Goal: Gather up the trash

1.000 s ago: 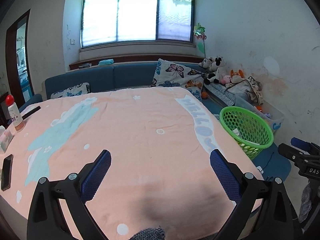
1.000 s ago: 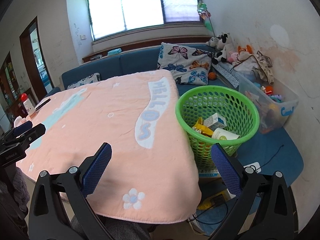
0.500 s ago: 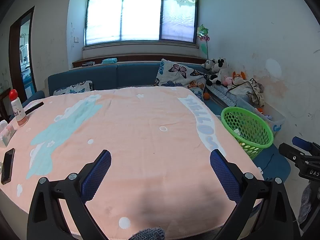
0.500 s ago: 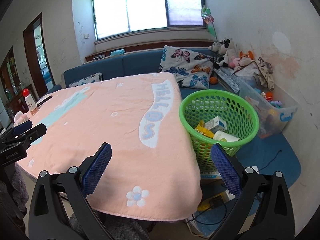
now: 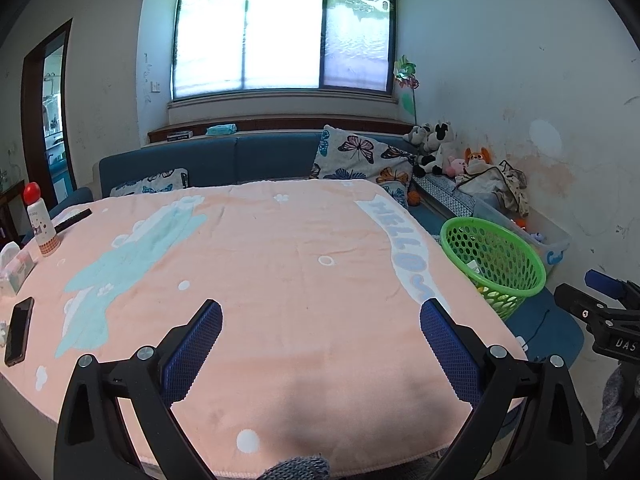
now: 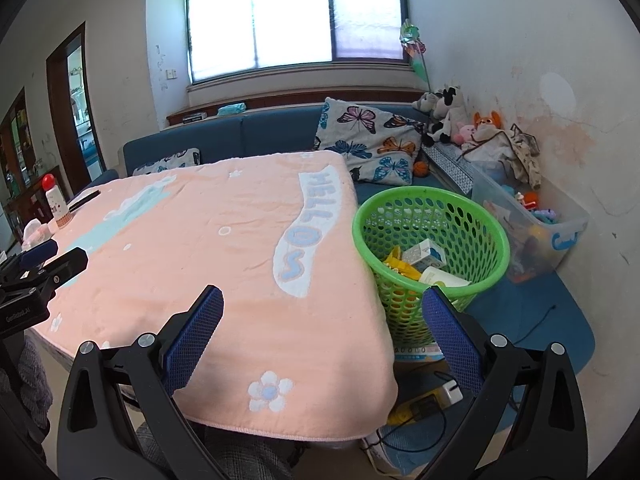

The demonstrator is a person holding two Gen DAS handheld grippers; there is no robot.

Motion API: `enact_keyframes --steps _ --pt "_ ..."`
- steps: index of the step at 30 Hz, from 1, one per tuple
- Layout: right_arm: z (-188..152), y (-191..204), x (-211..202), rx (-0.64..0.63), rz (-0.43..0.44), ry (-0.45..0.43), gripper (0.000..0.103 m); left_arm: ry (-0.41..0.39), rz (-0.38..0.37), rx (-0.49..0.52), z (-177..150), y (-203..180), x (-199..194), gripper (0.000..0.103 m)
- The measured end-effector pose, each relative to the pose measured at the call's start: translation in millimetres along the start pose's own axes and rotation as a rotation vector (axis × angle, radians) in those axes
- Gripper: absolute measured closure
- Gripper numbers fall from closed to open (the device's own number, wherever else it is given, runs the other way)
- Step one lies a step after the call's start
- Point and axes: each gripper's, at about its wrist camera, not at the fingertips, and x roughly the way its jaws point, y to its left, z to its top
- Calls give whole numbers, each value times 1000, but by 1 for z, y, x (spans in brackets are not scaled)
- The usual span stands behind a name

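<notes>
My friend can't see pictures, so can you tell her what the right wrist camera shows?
A green basket holding trash sits on the floor beside a table under a pink blanket. The right gripper hangs over the blanket's near corner with its jaws open and empty. Behind are a blue sofa, a butterfly pillow and a bright window.

"HELLO" lettering (image 6: 320, 196) on the pink table cloth (image 6: 224, 264), toward two o'clock in the left view.
</notes>
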Motion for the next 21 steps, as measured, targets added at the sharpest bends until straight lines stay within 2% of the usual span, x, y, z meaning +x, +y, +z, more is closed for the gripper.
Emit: enact_keyframes --steps 21 --pt "0 3 -4 -5 -7 -15 5 0 3 0 -6 -2 -1 7"
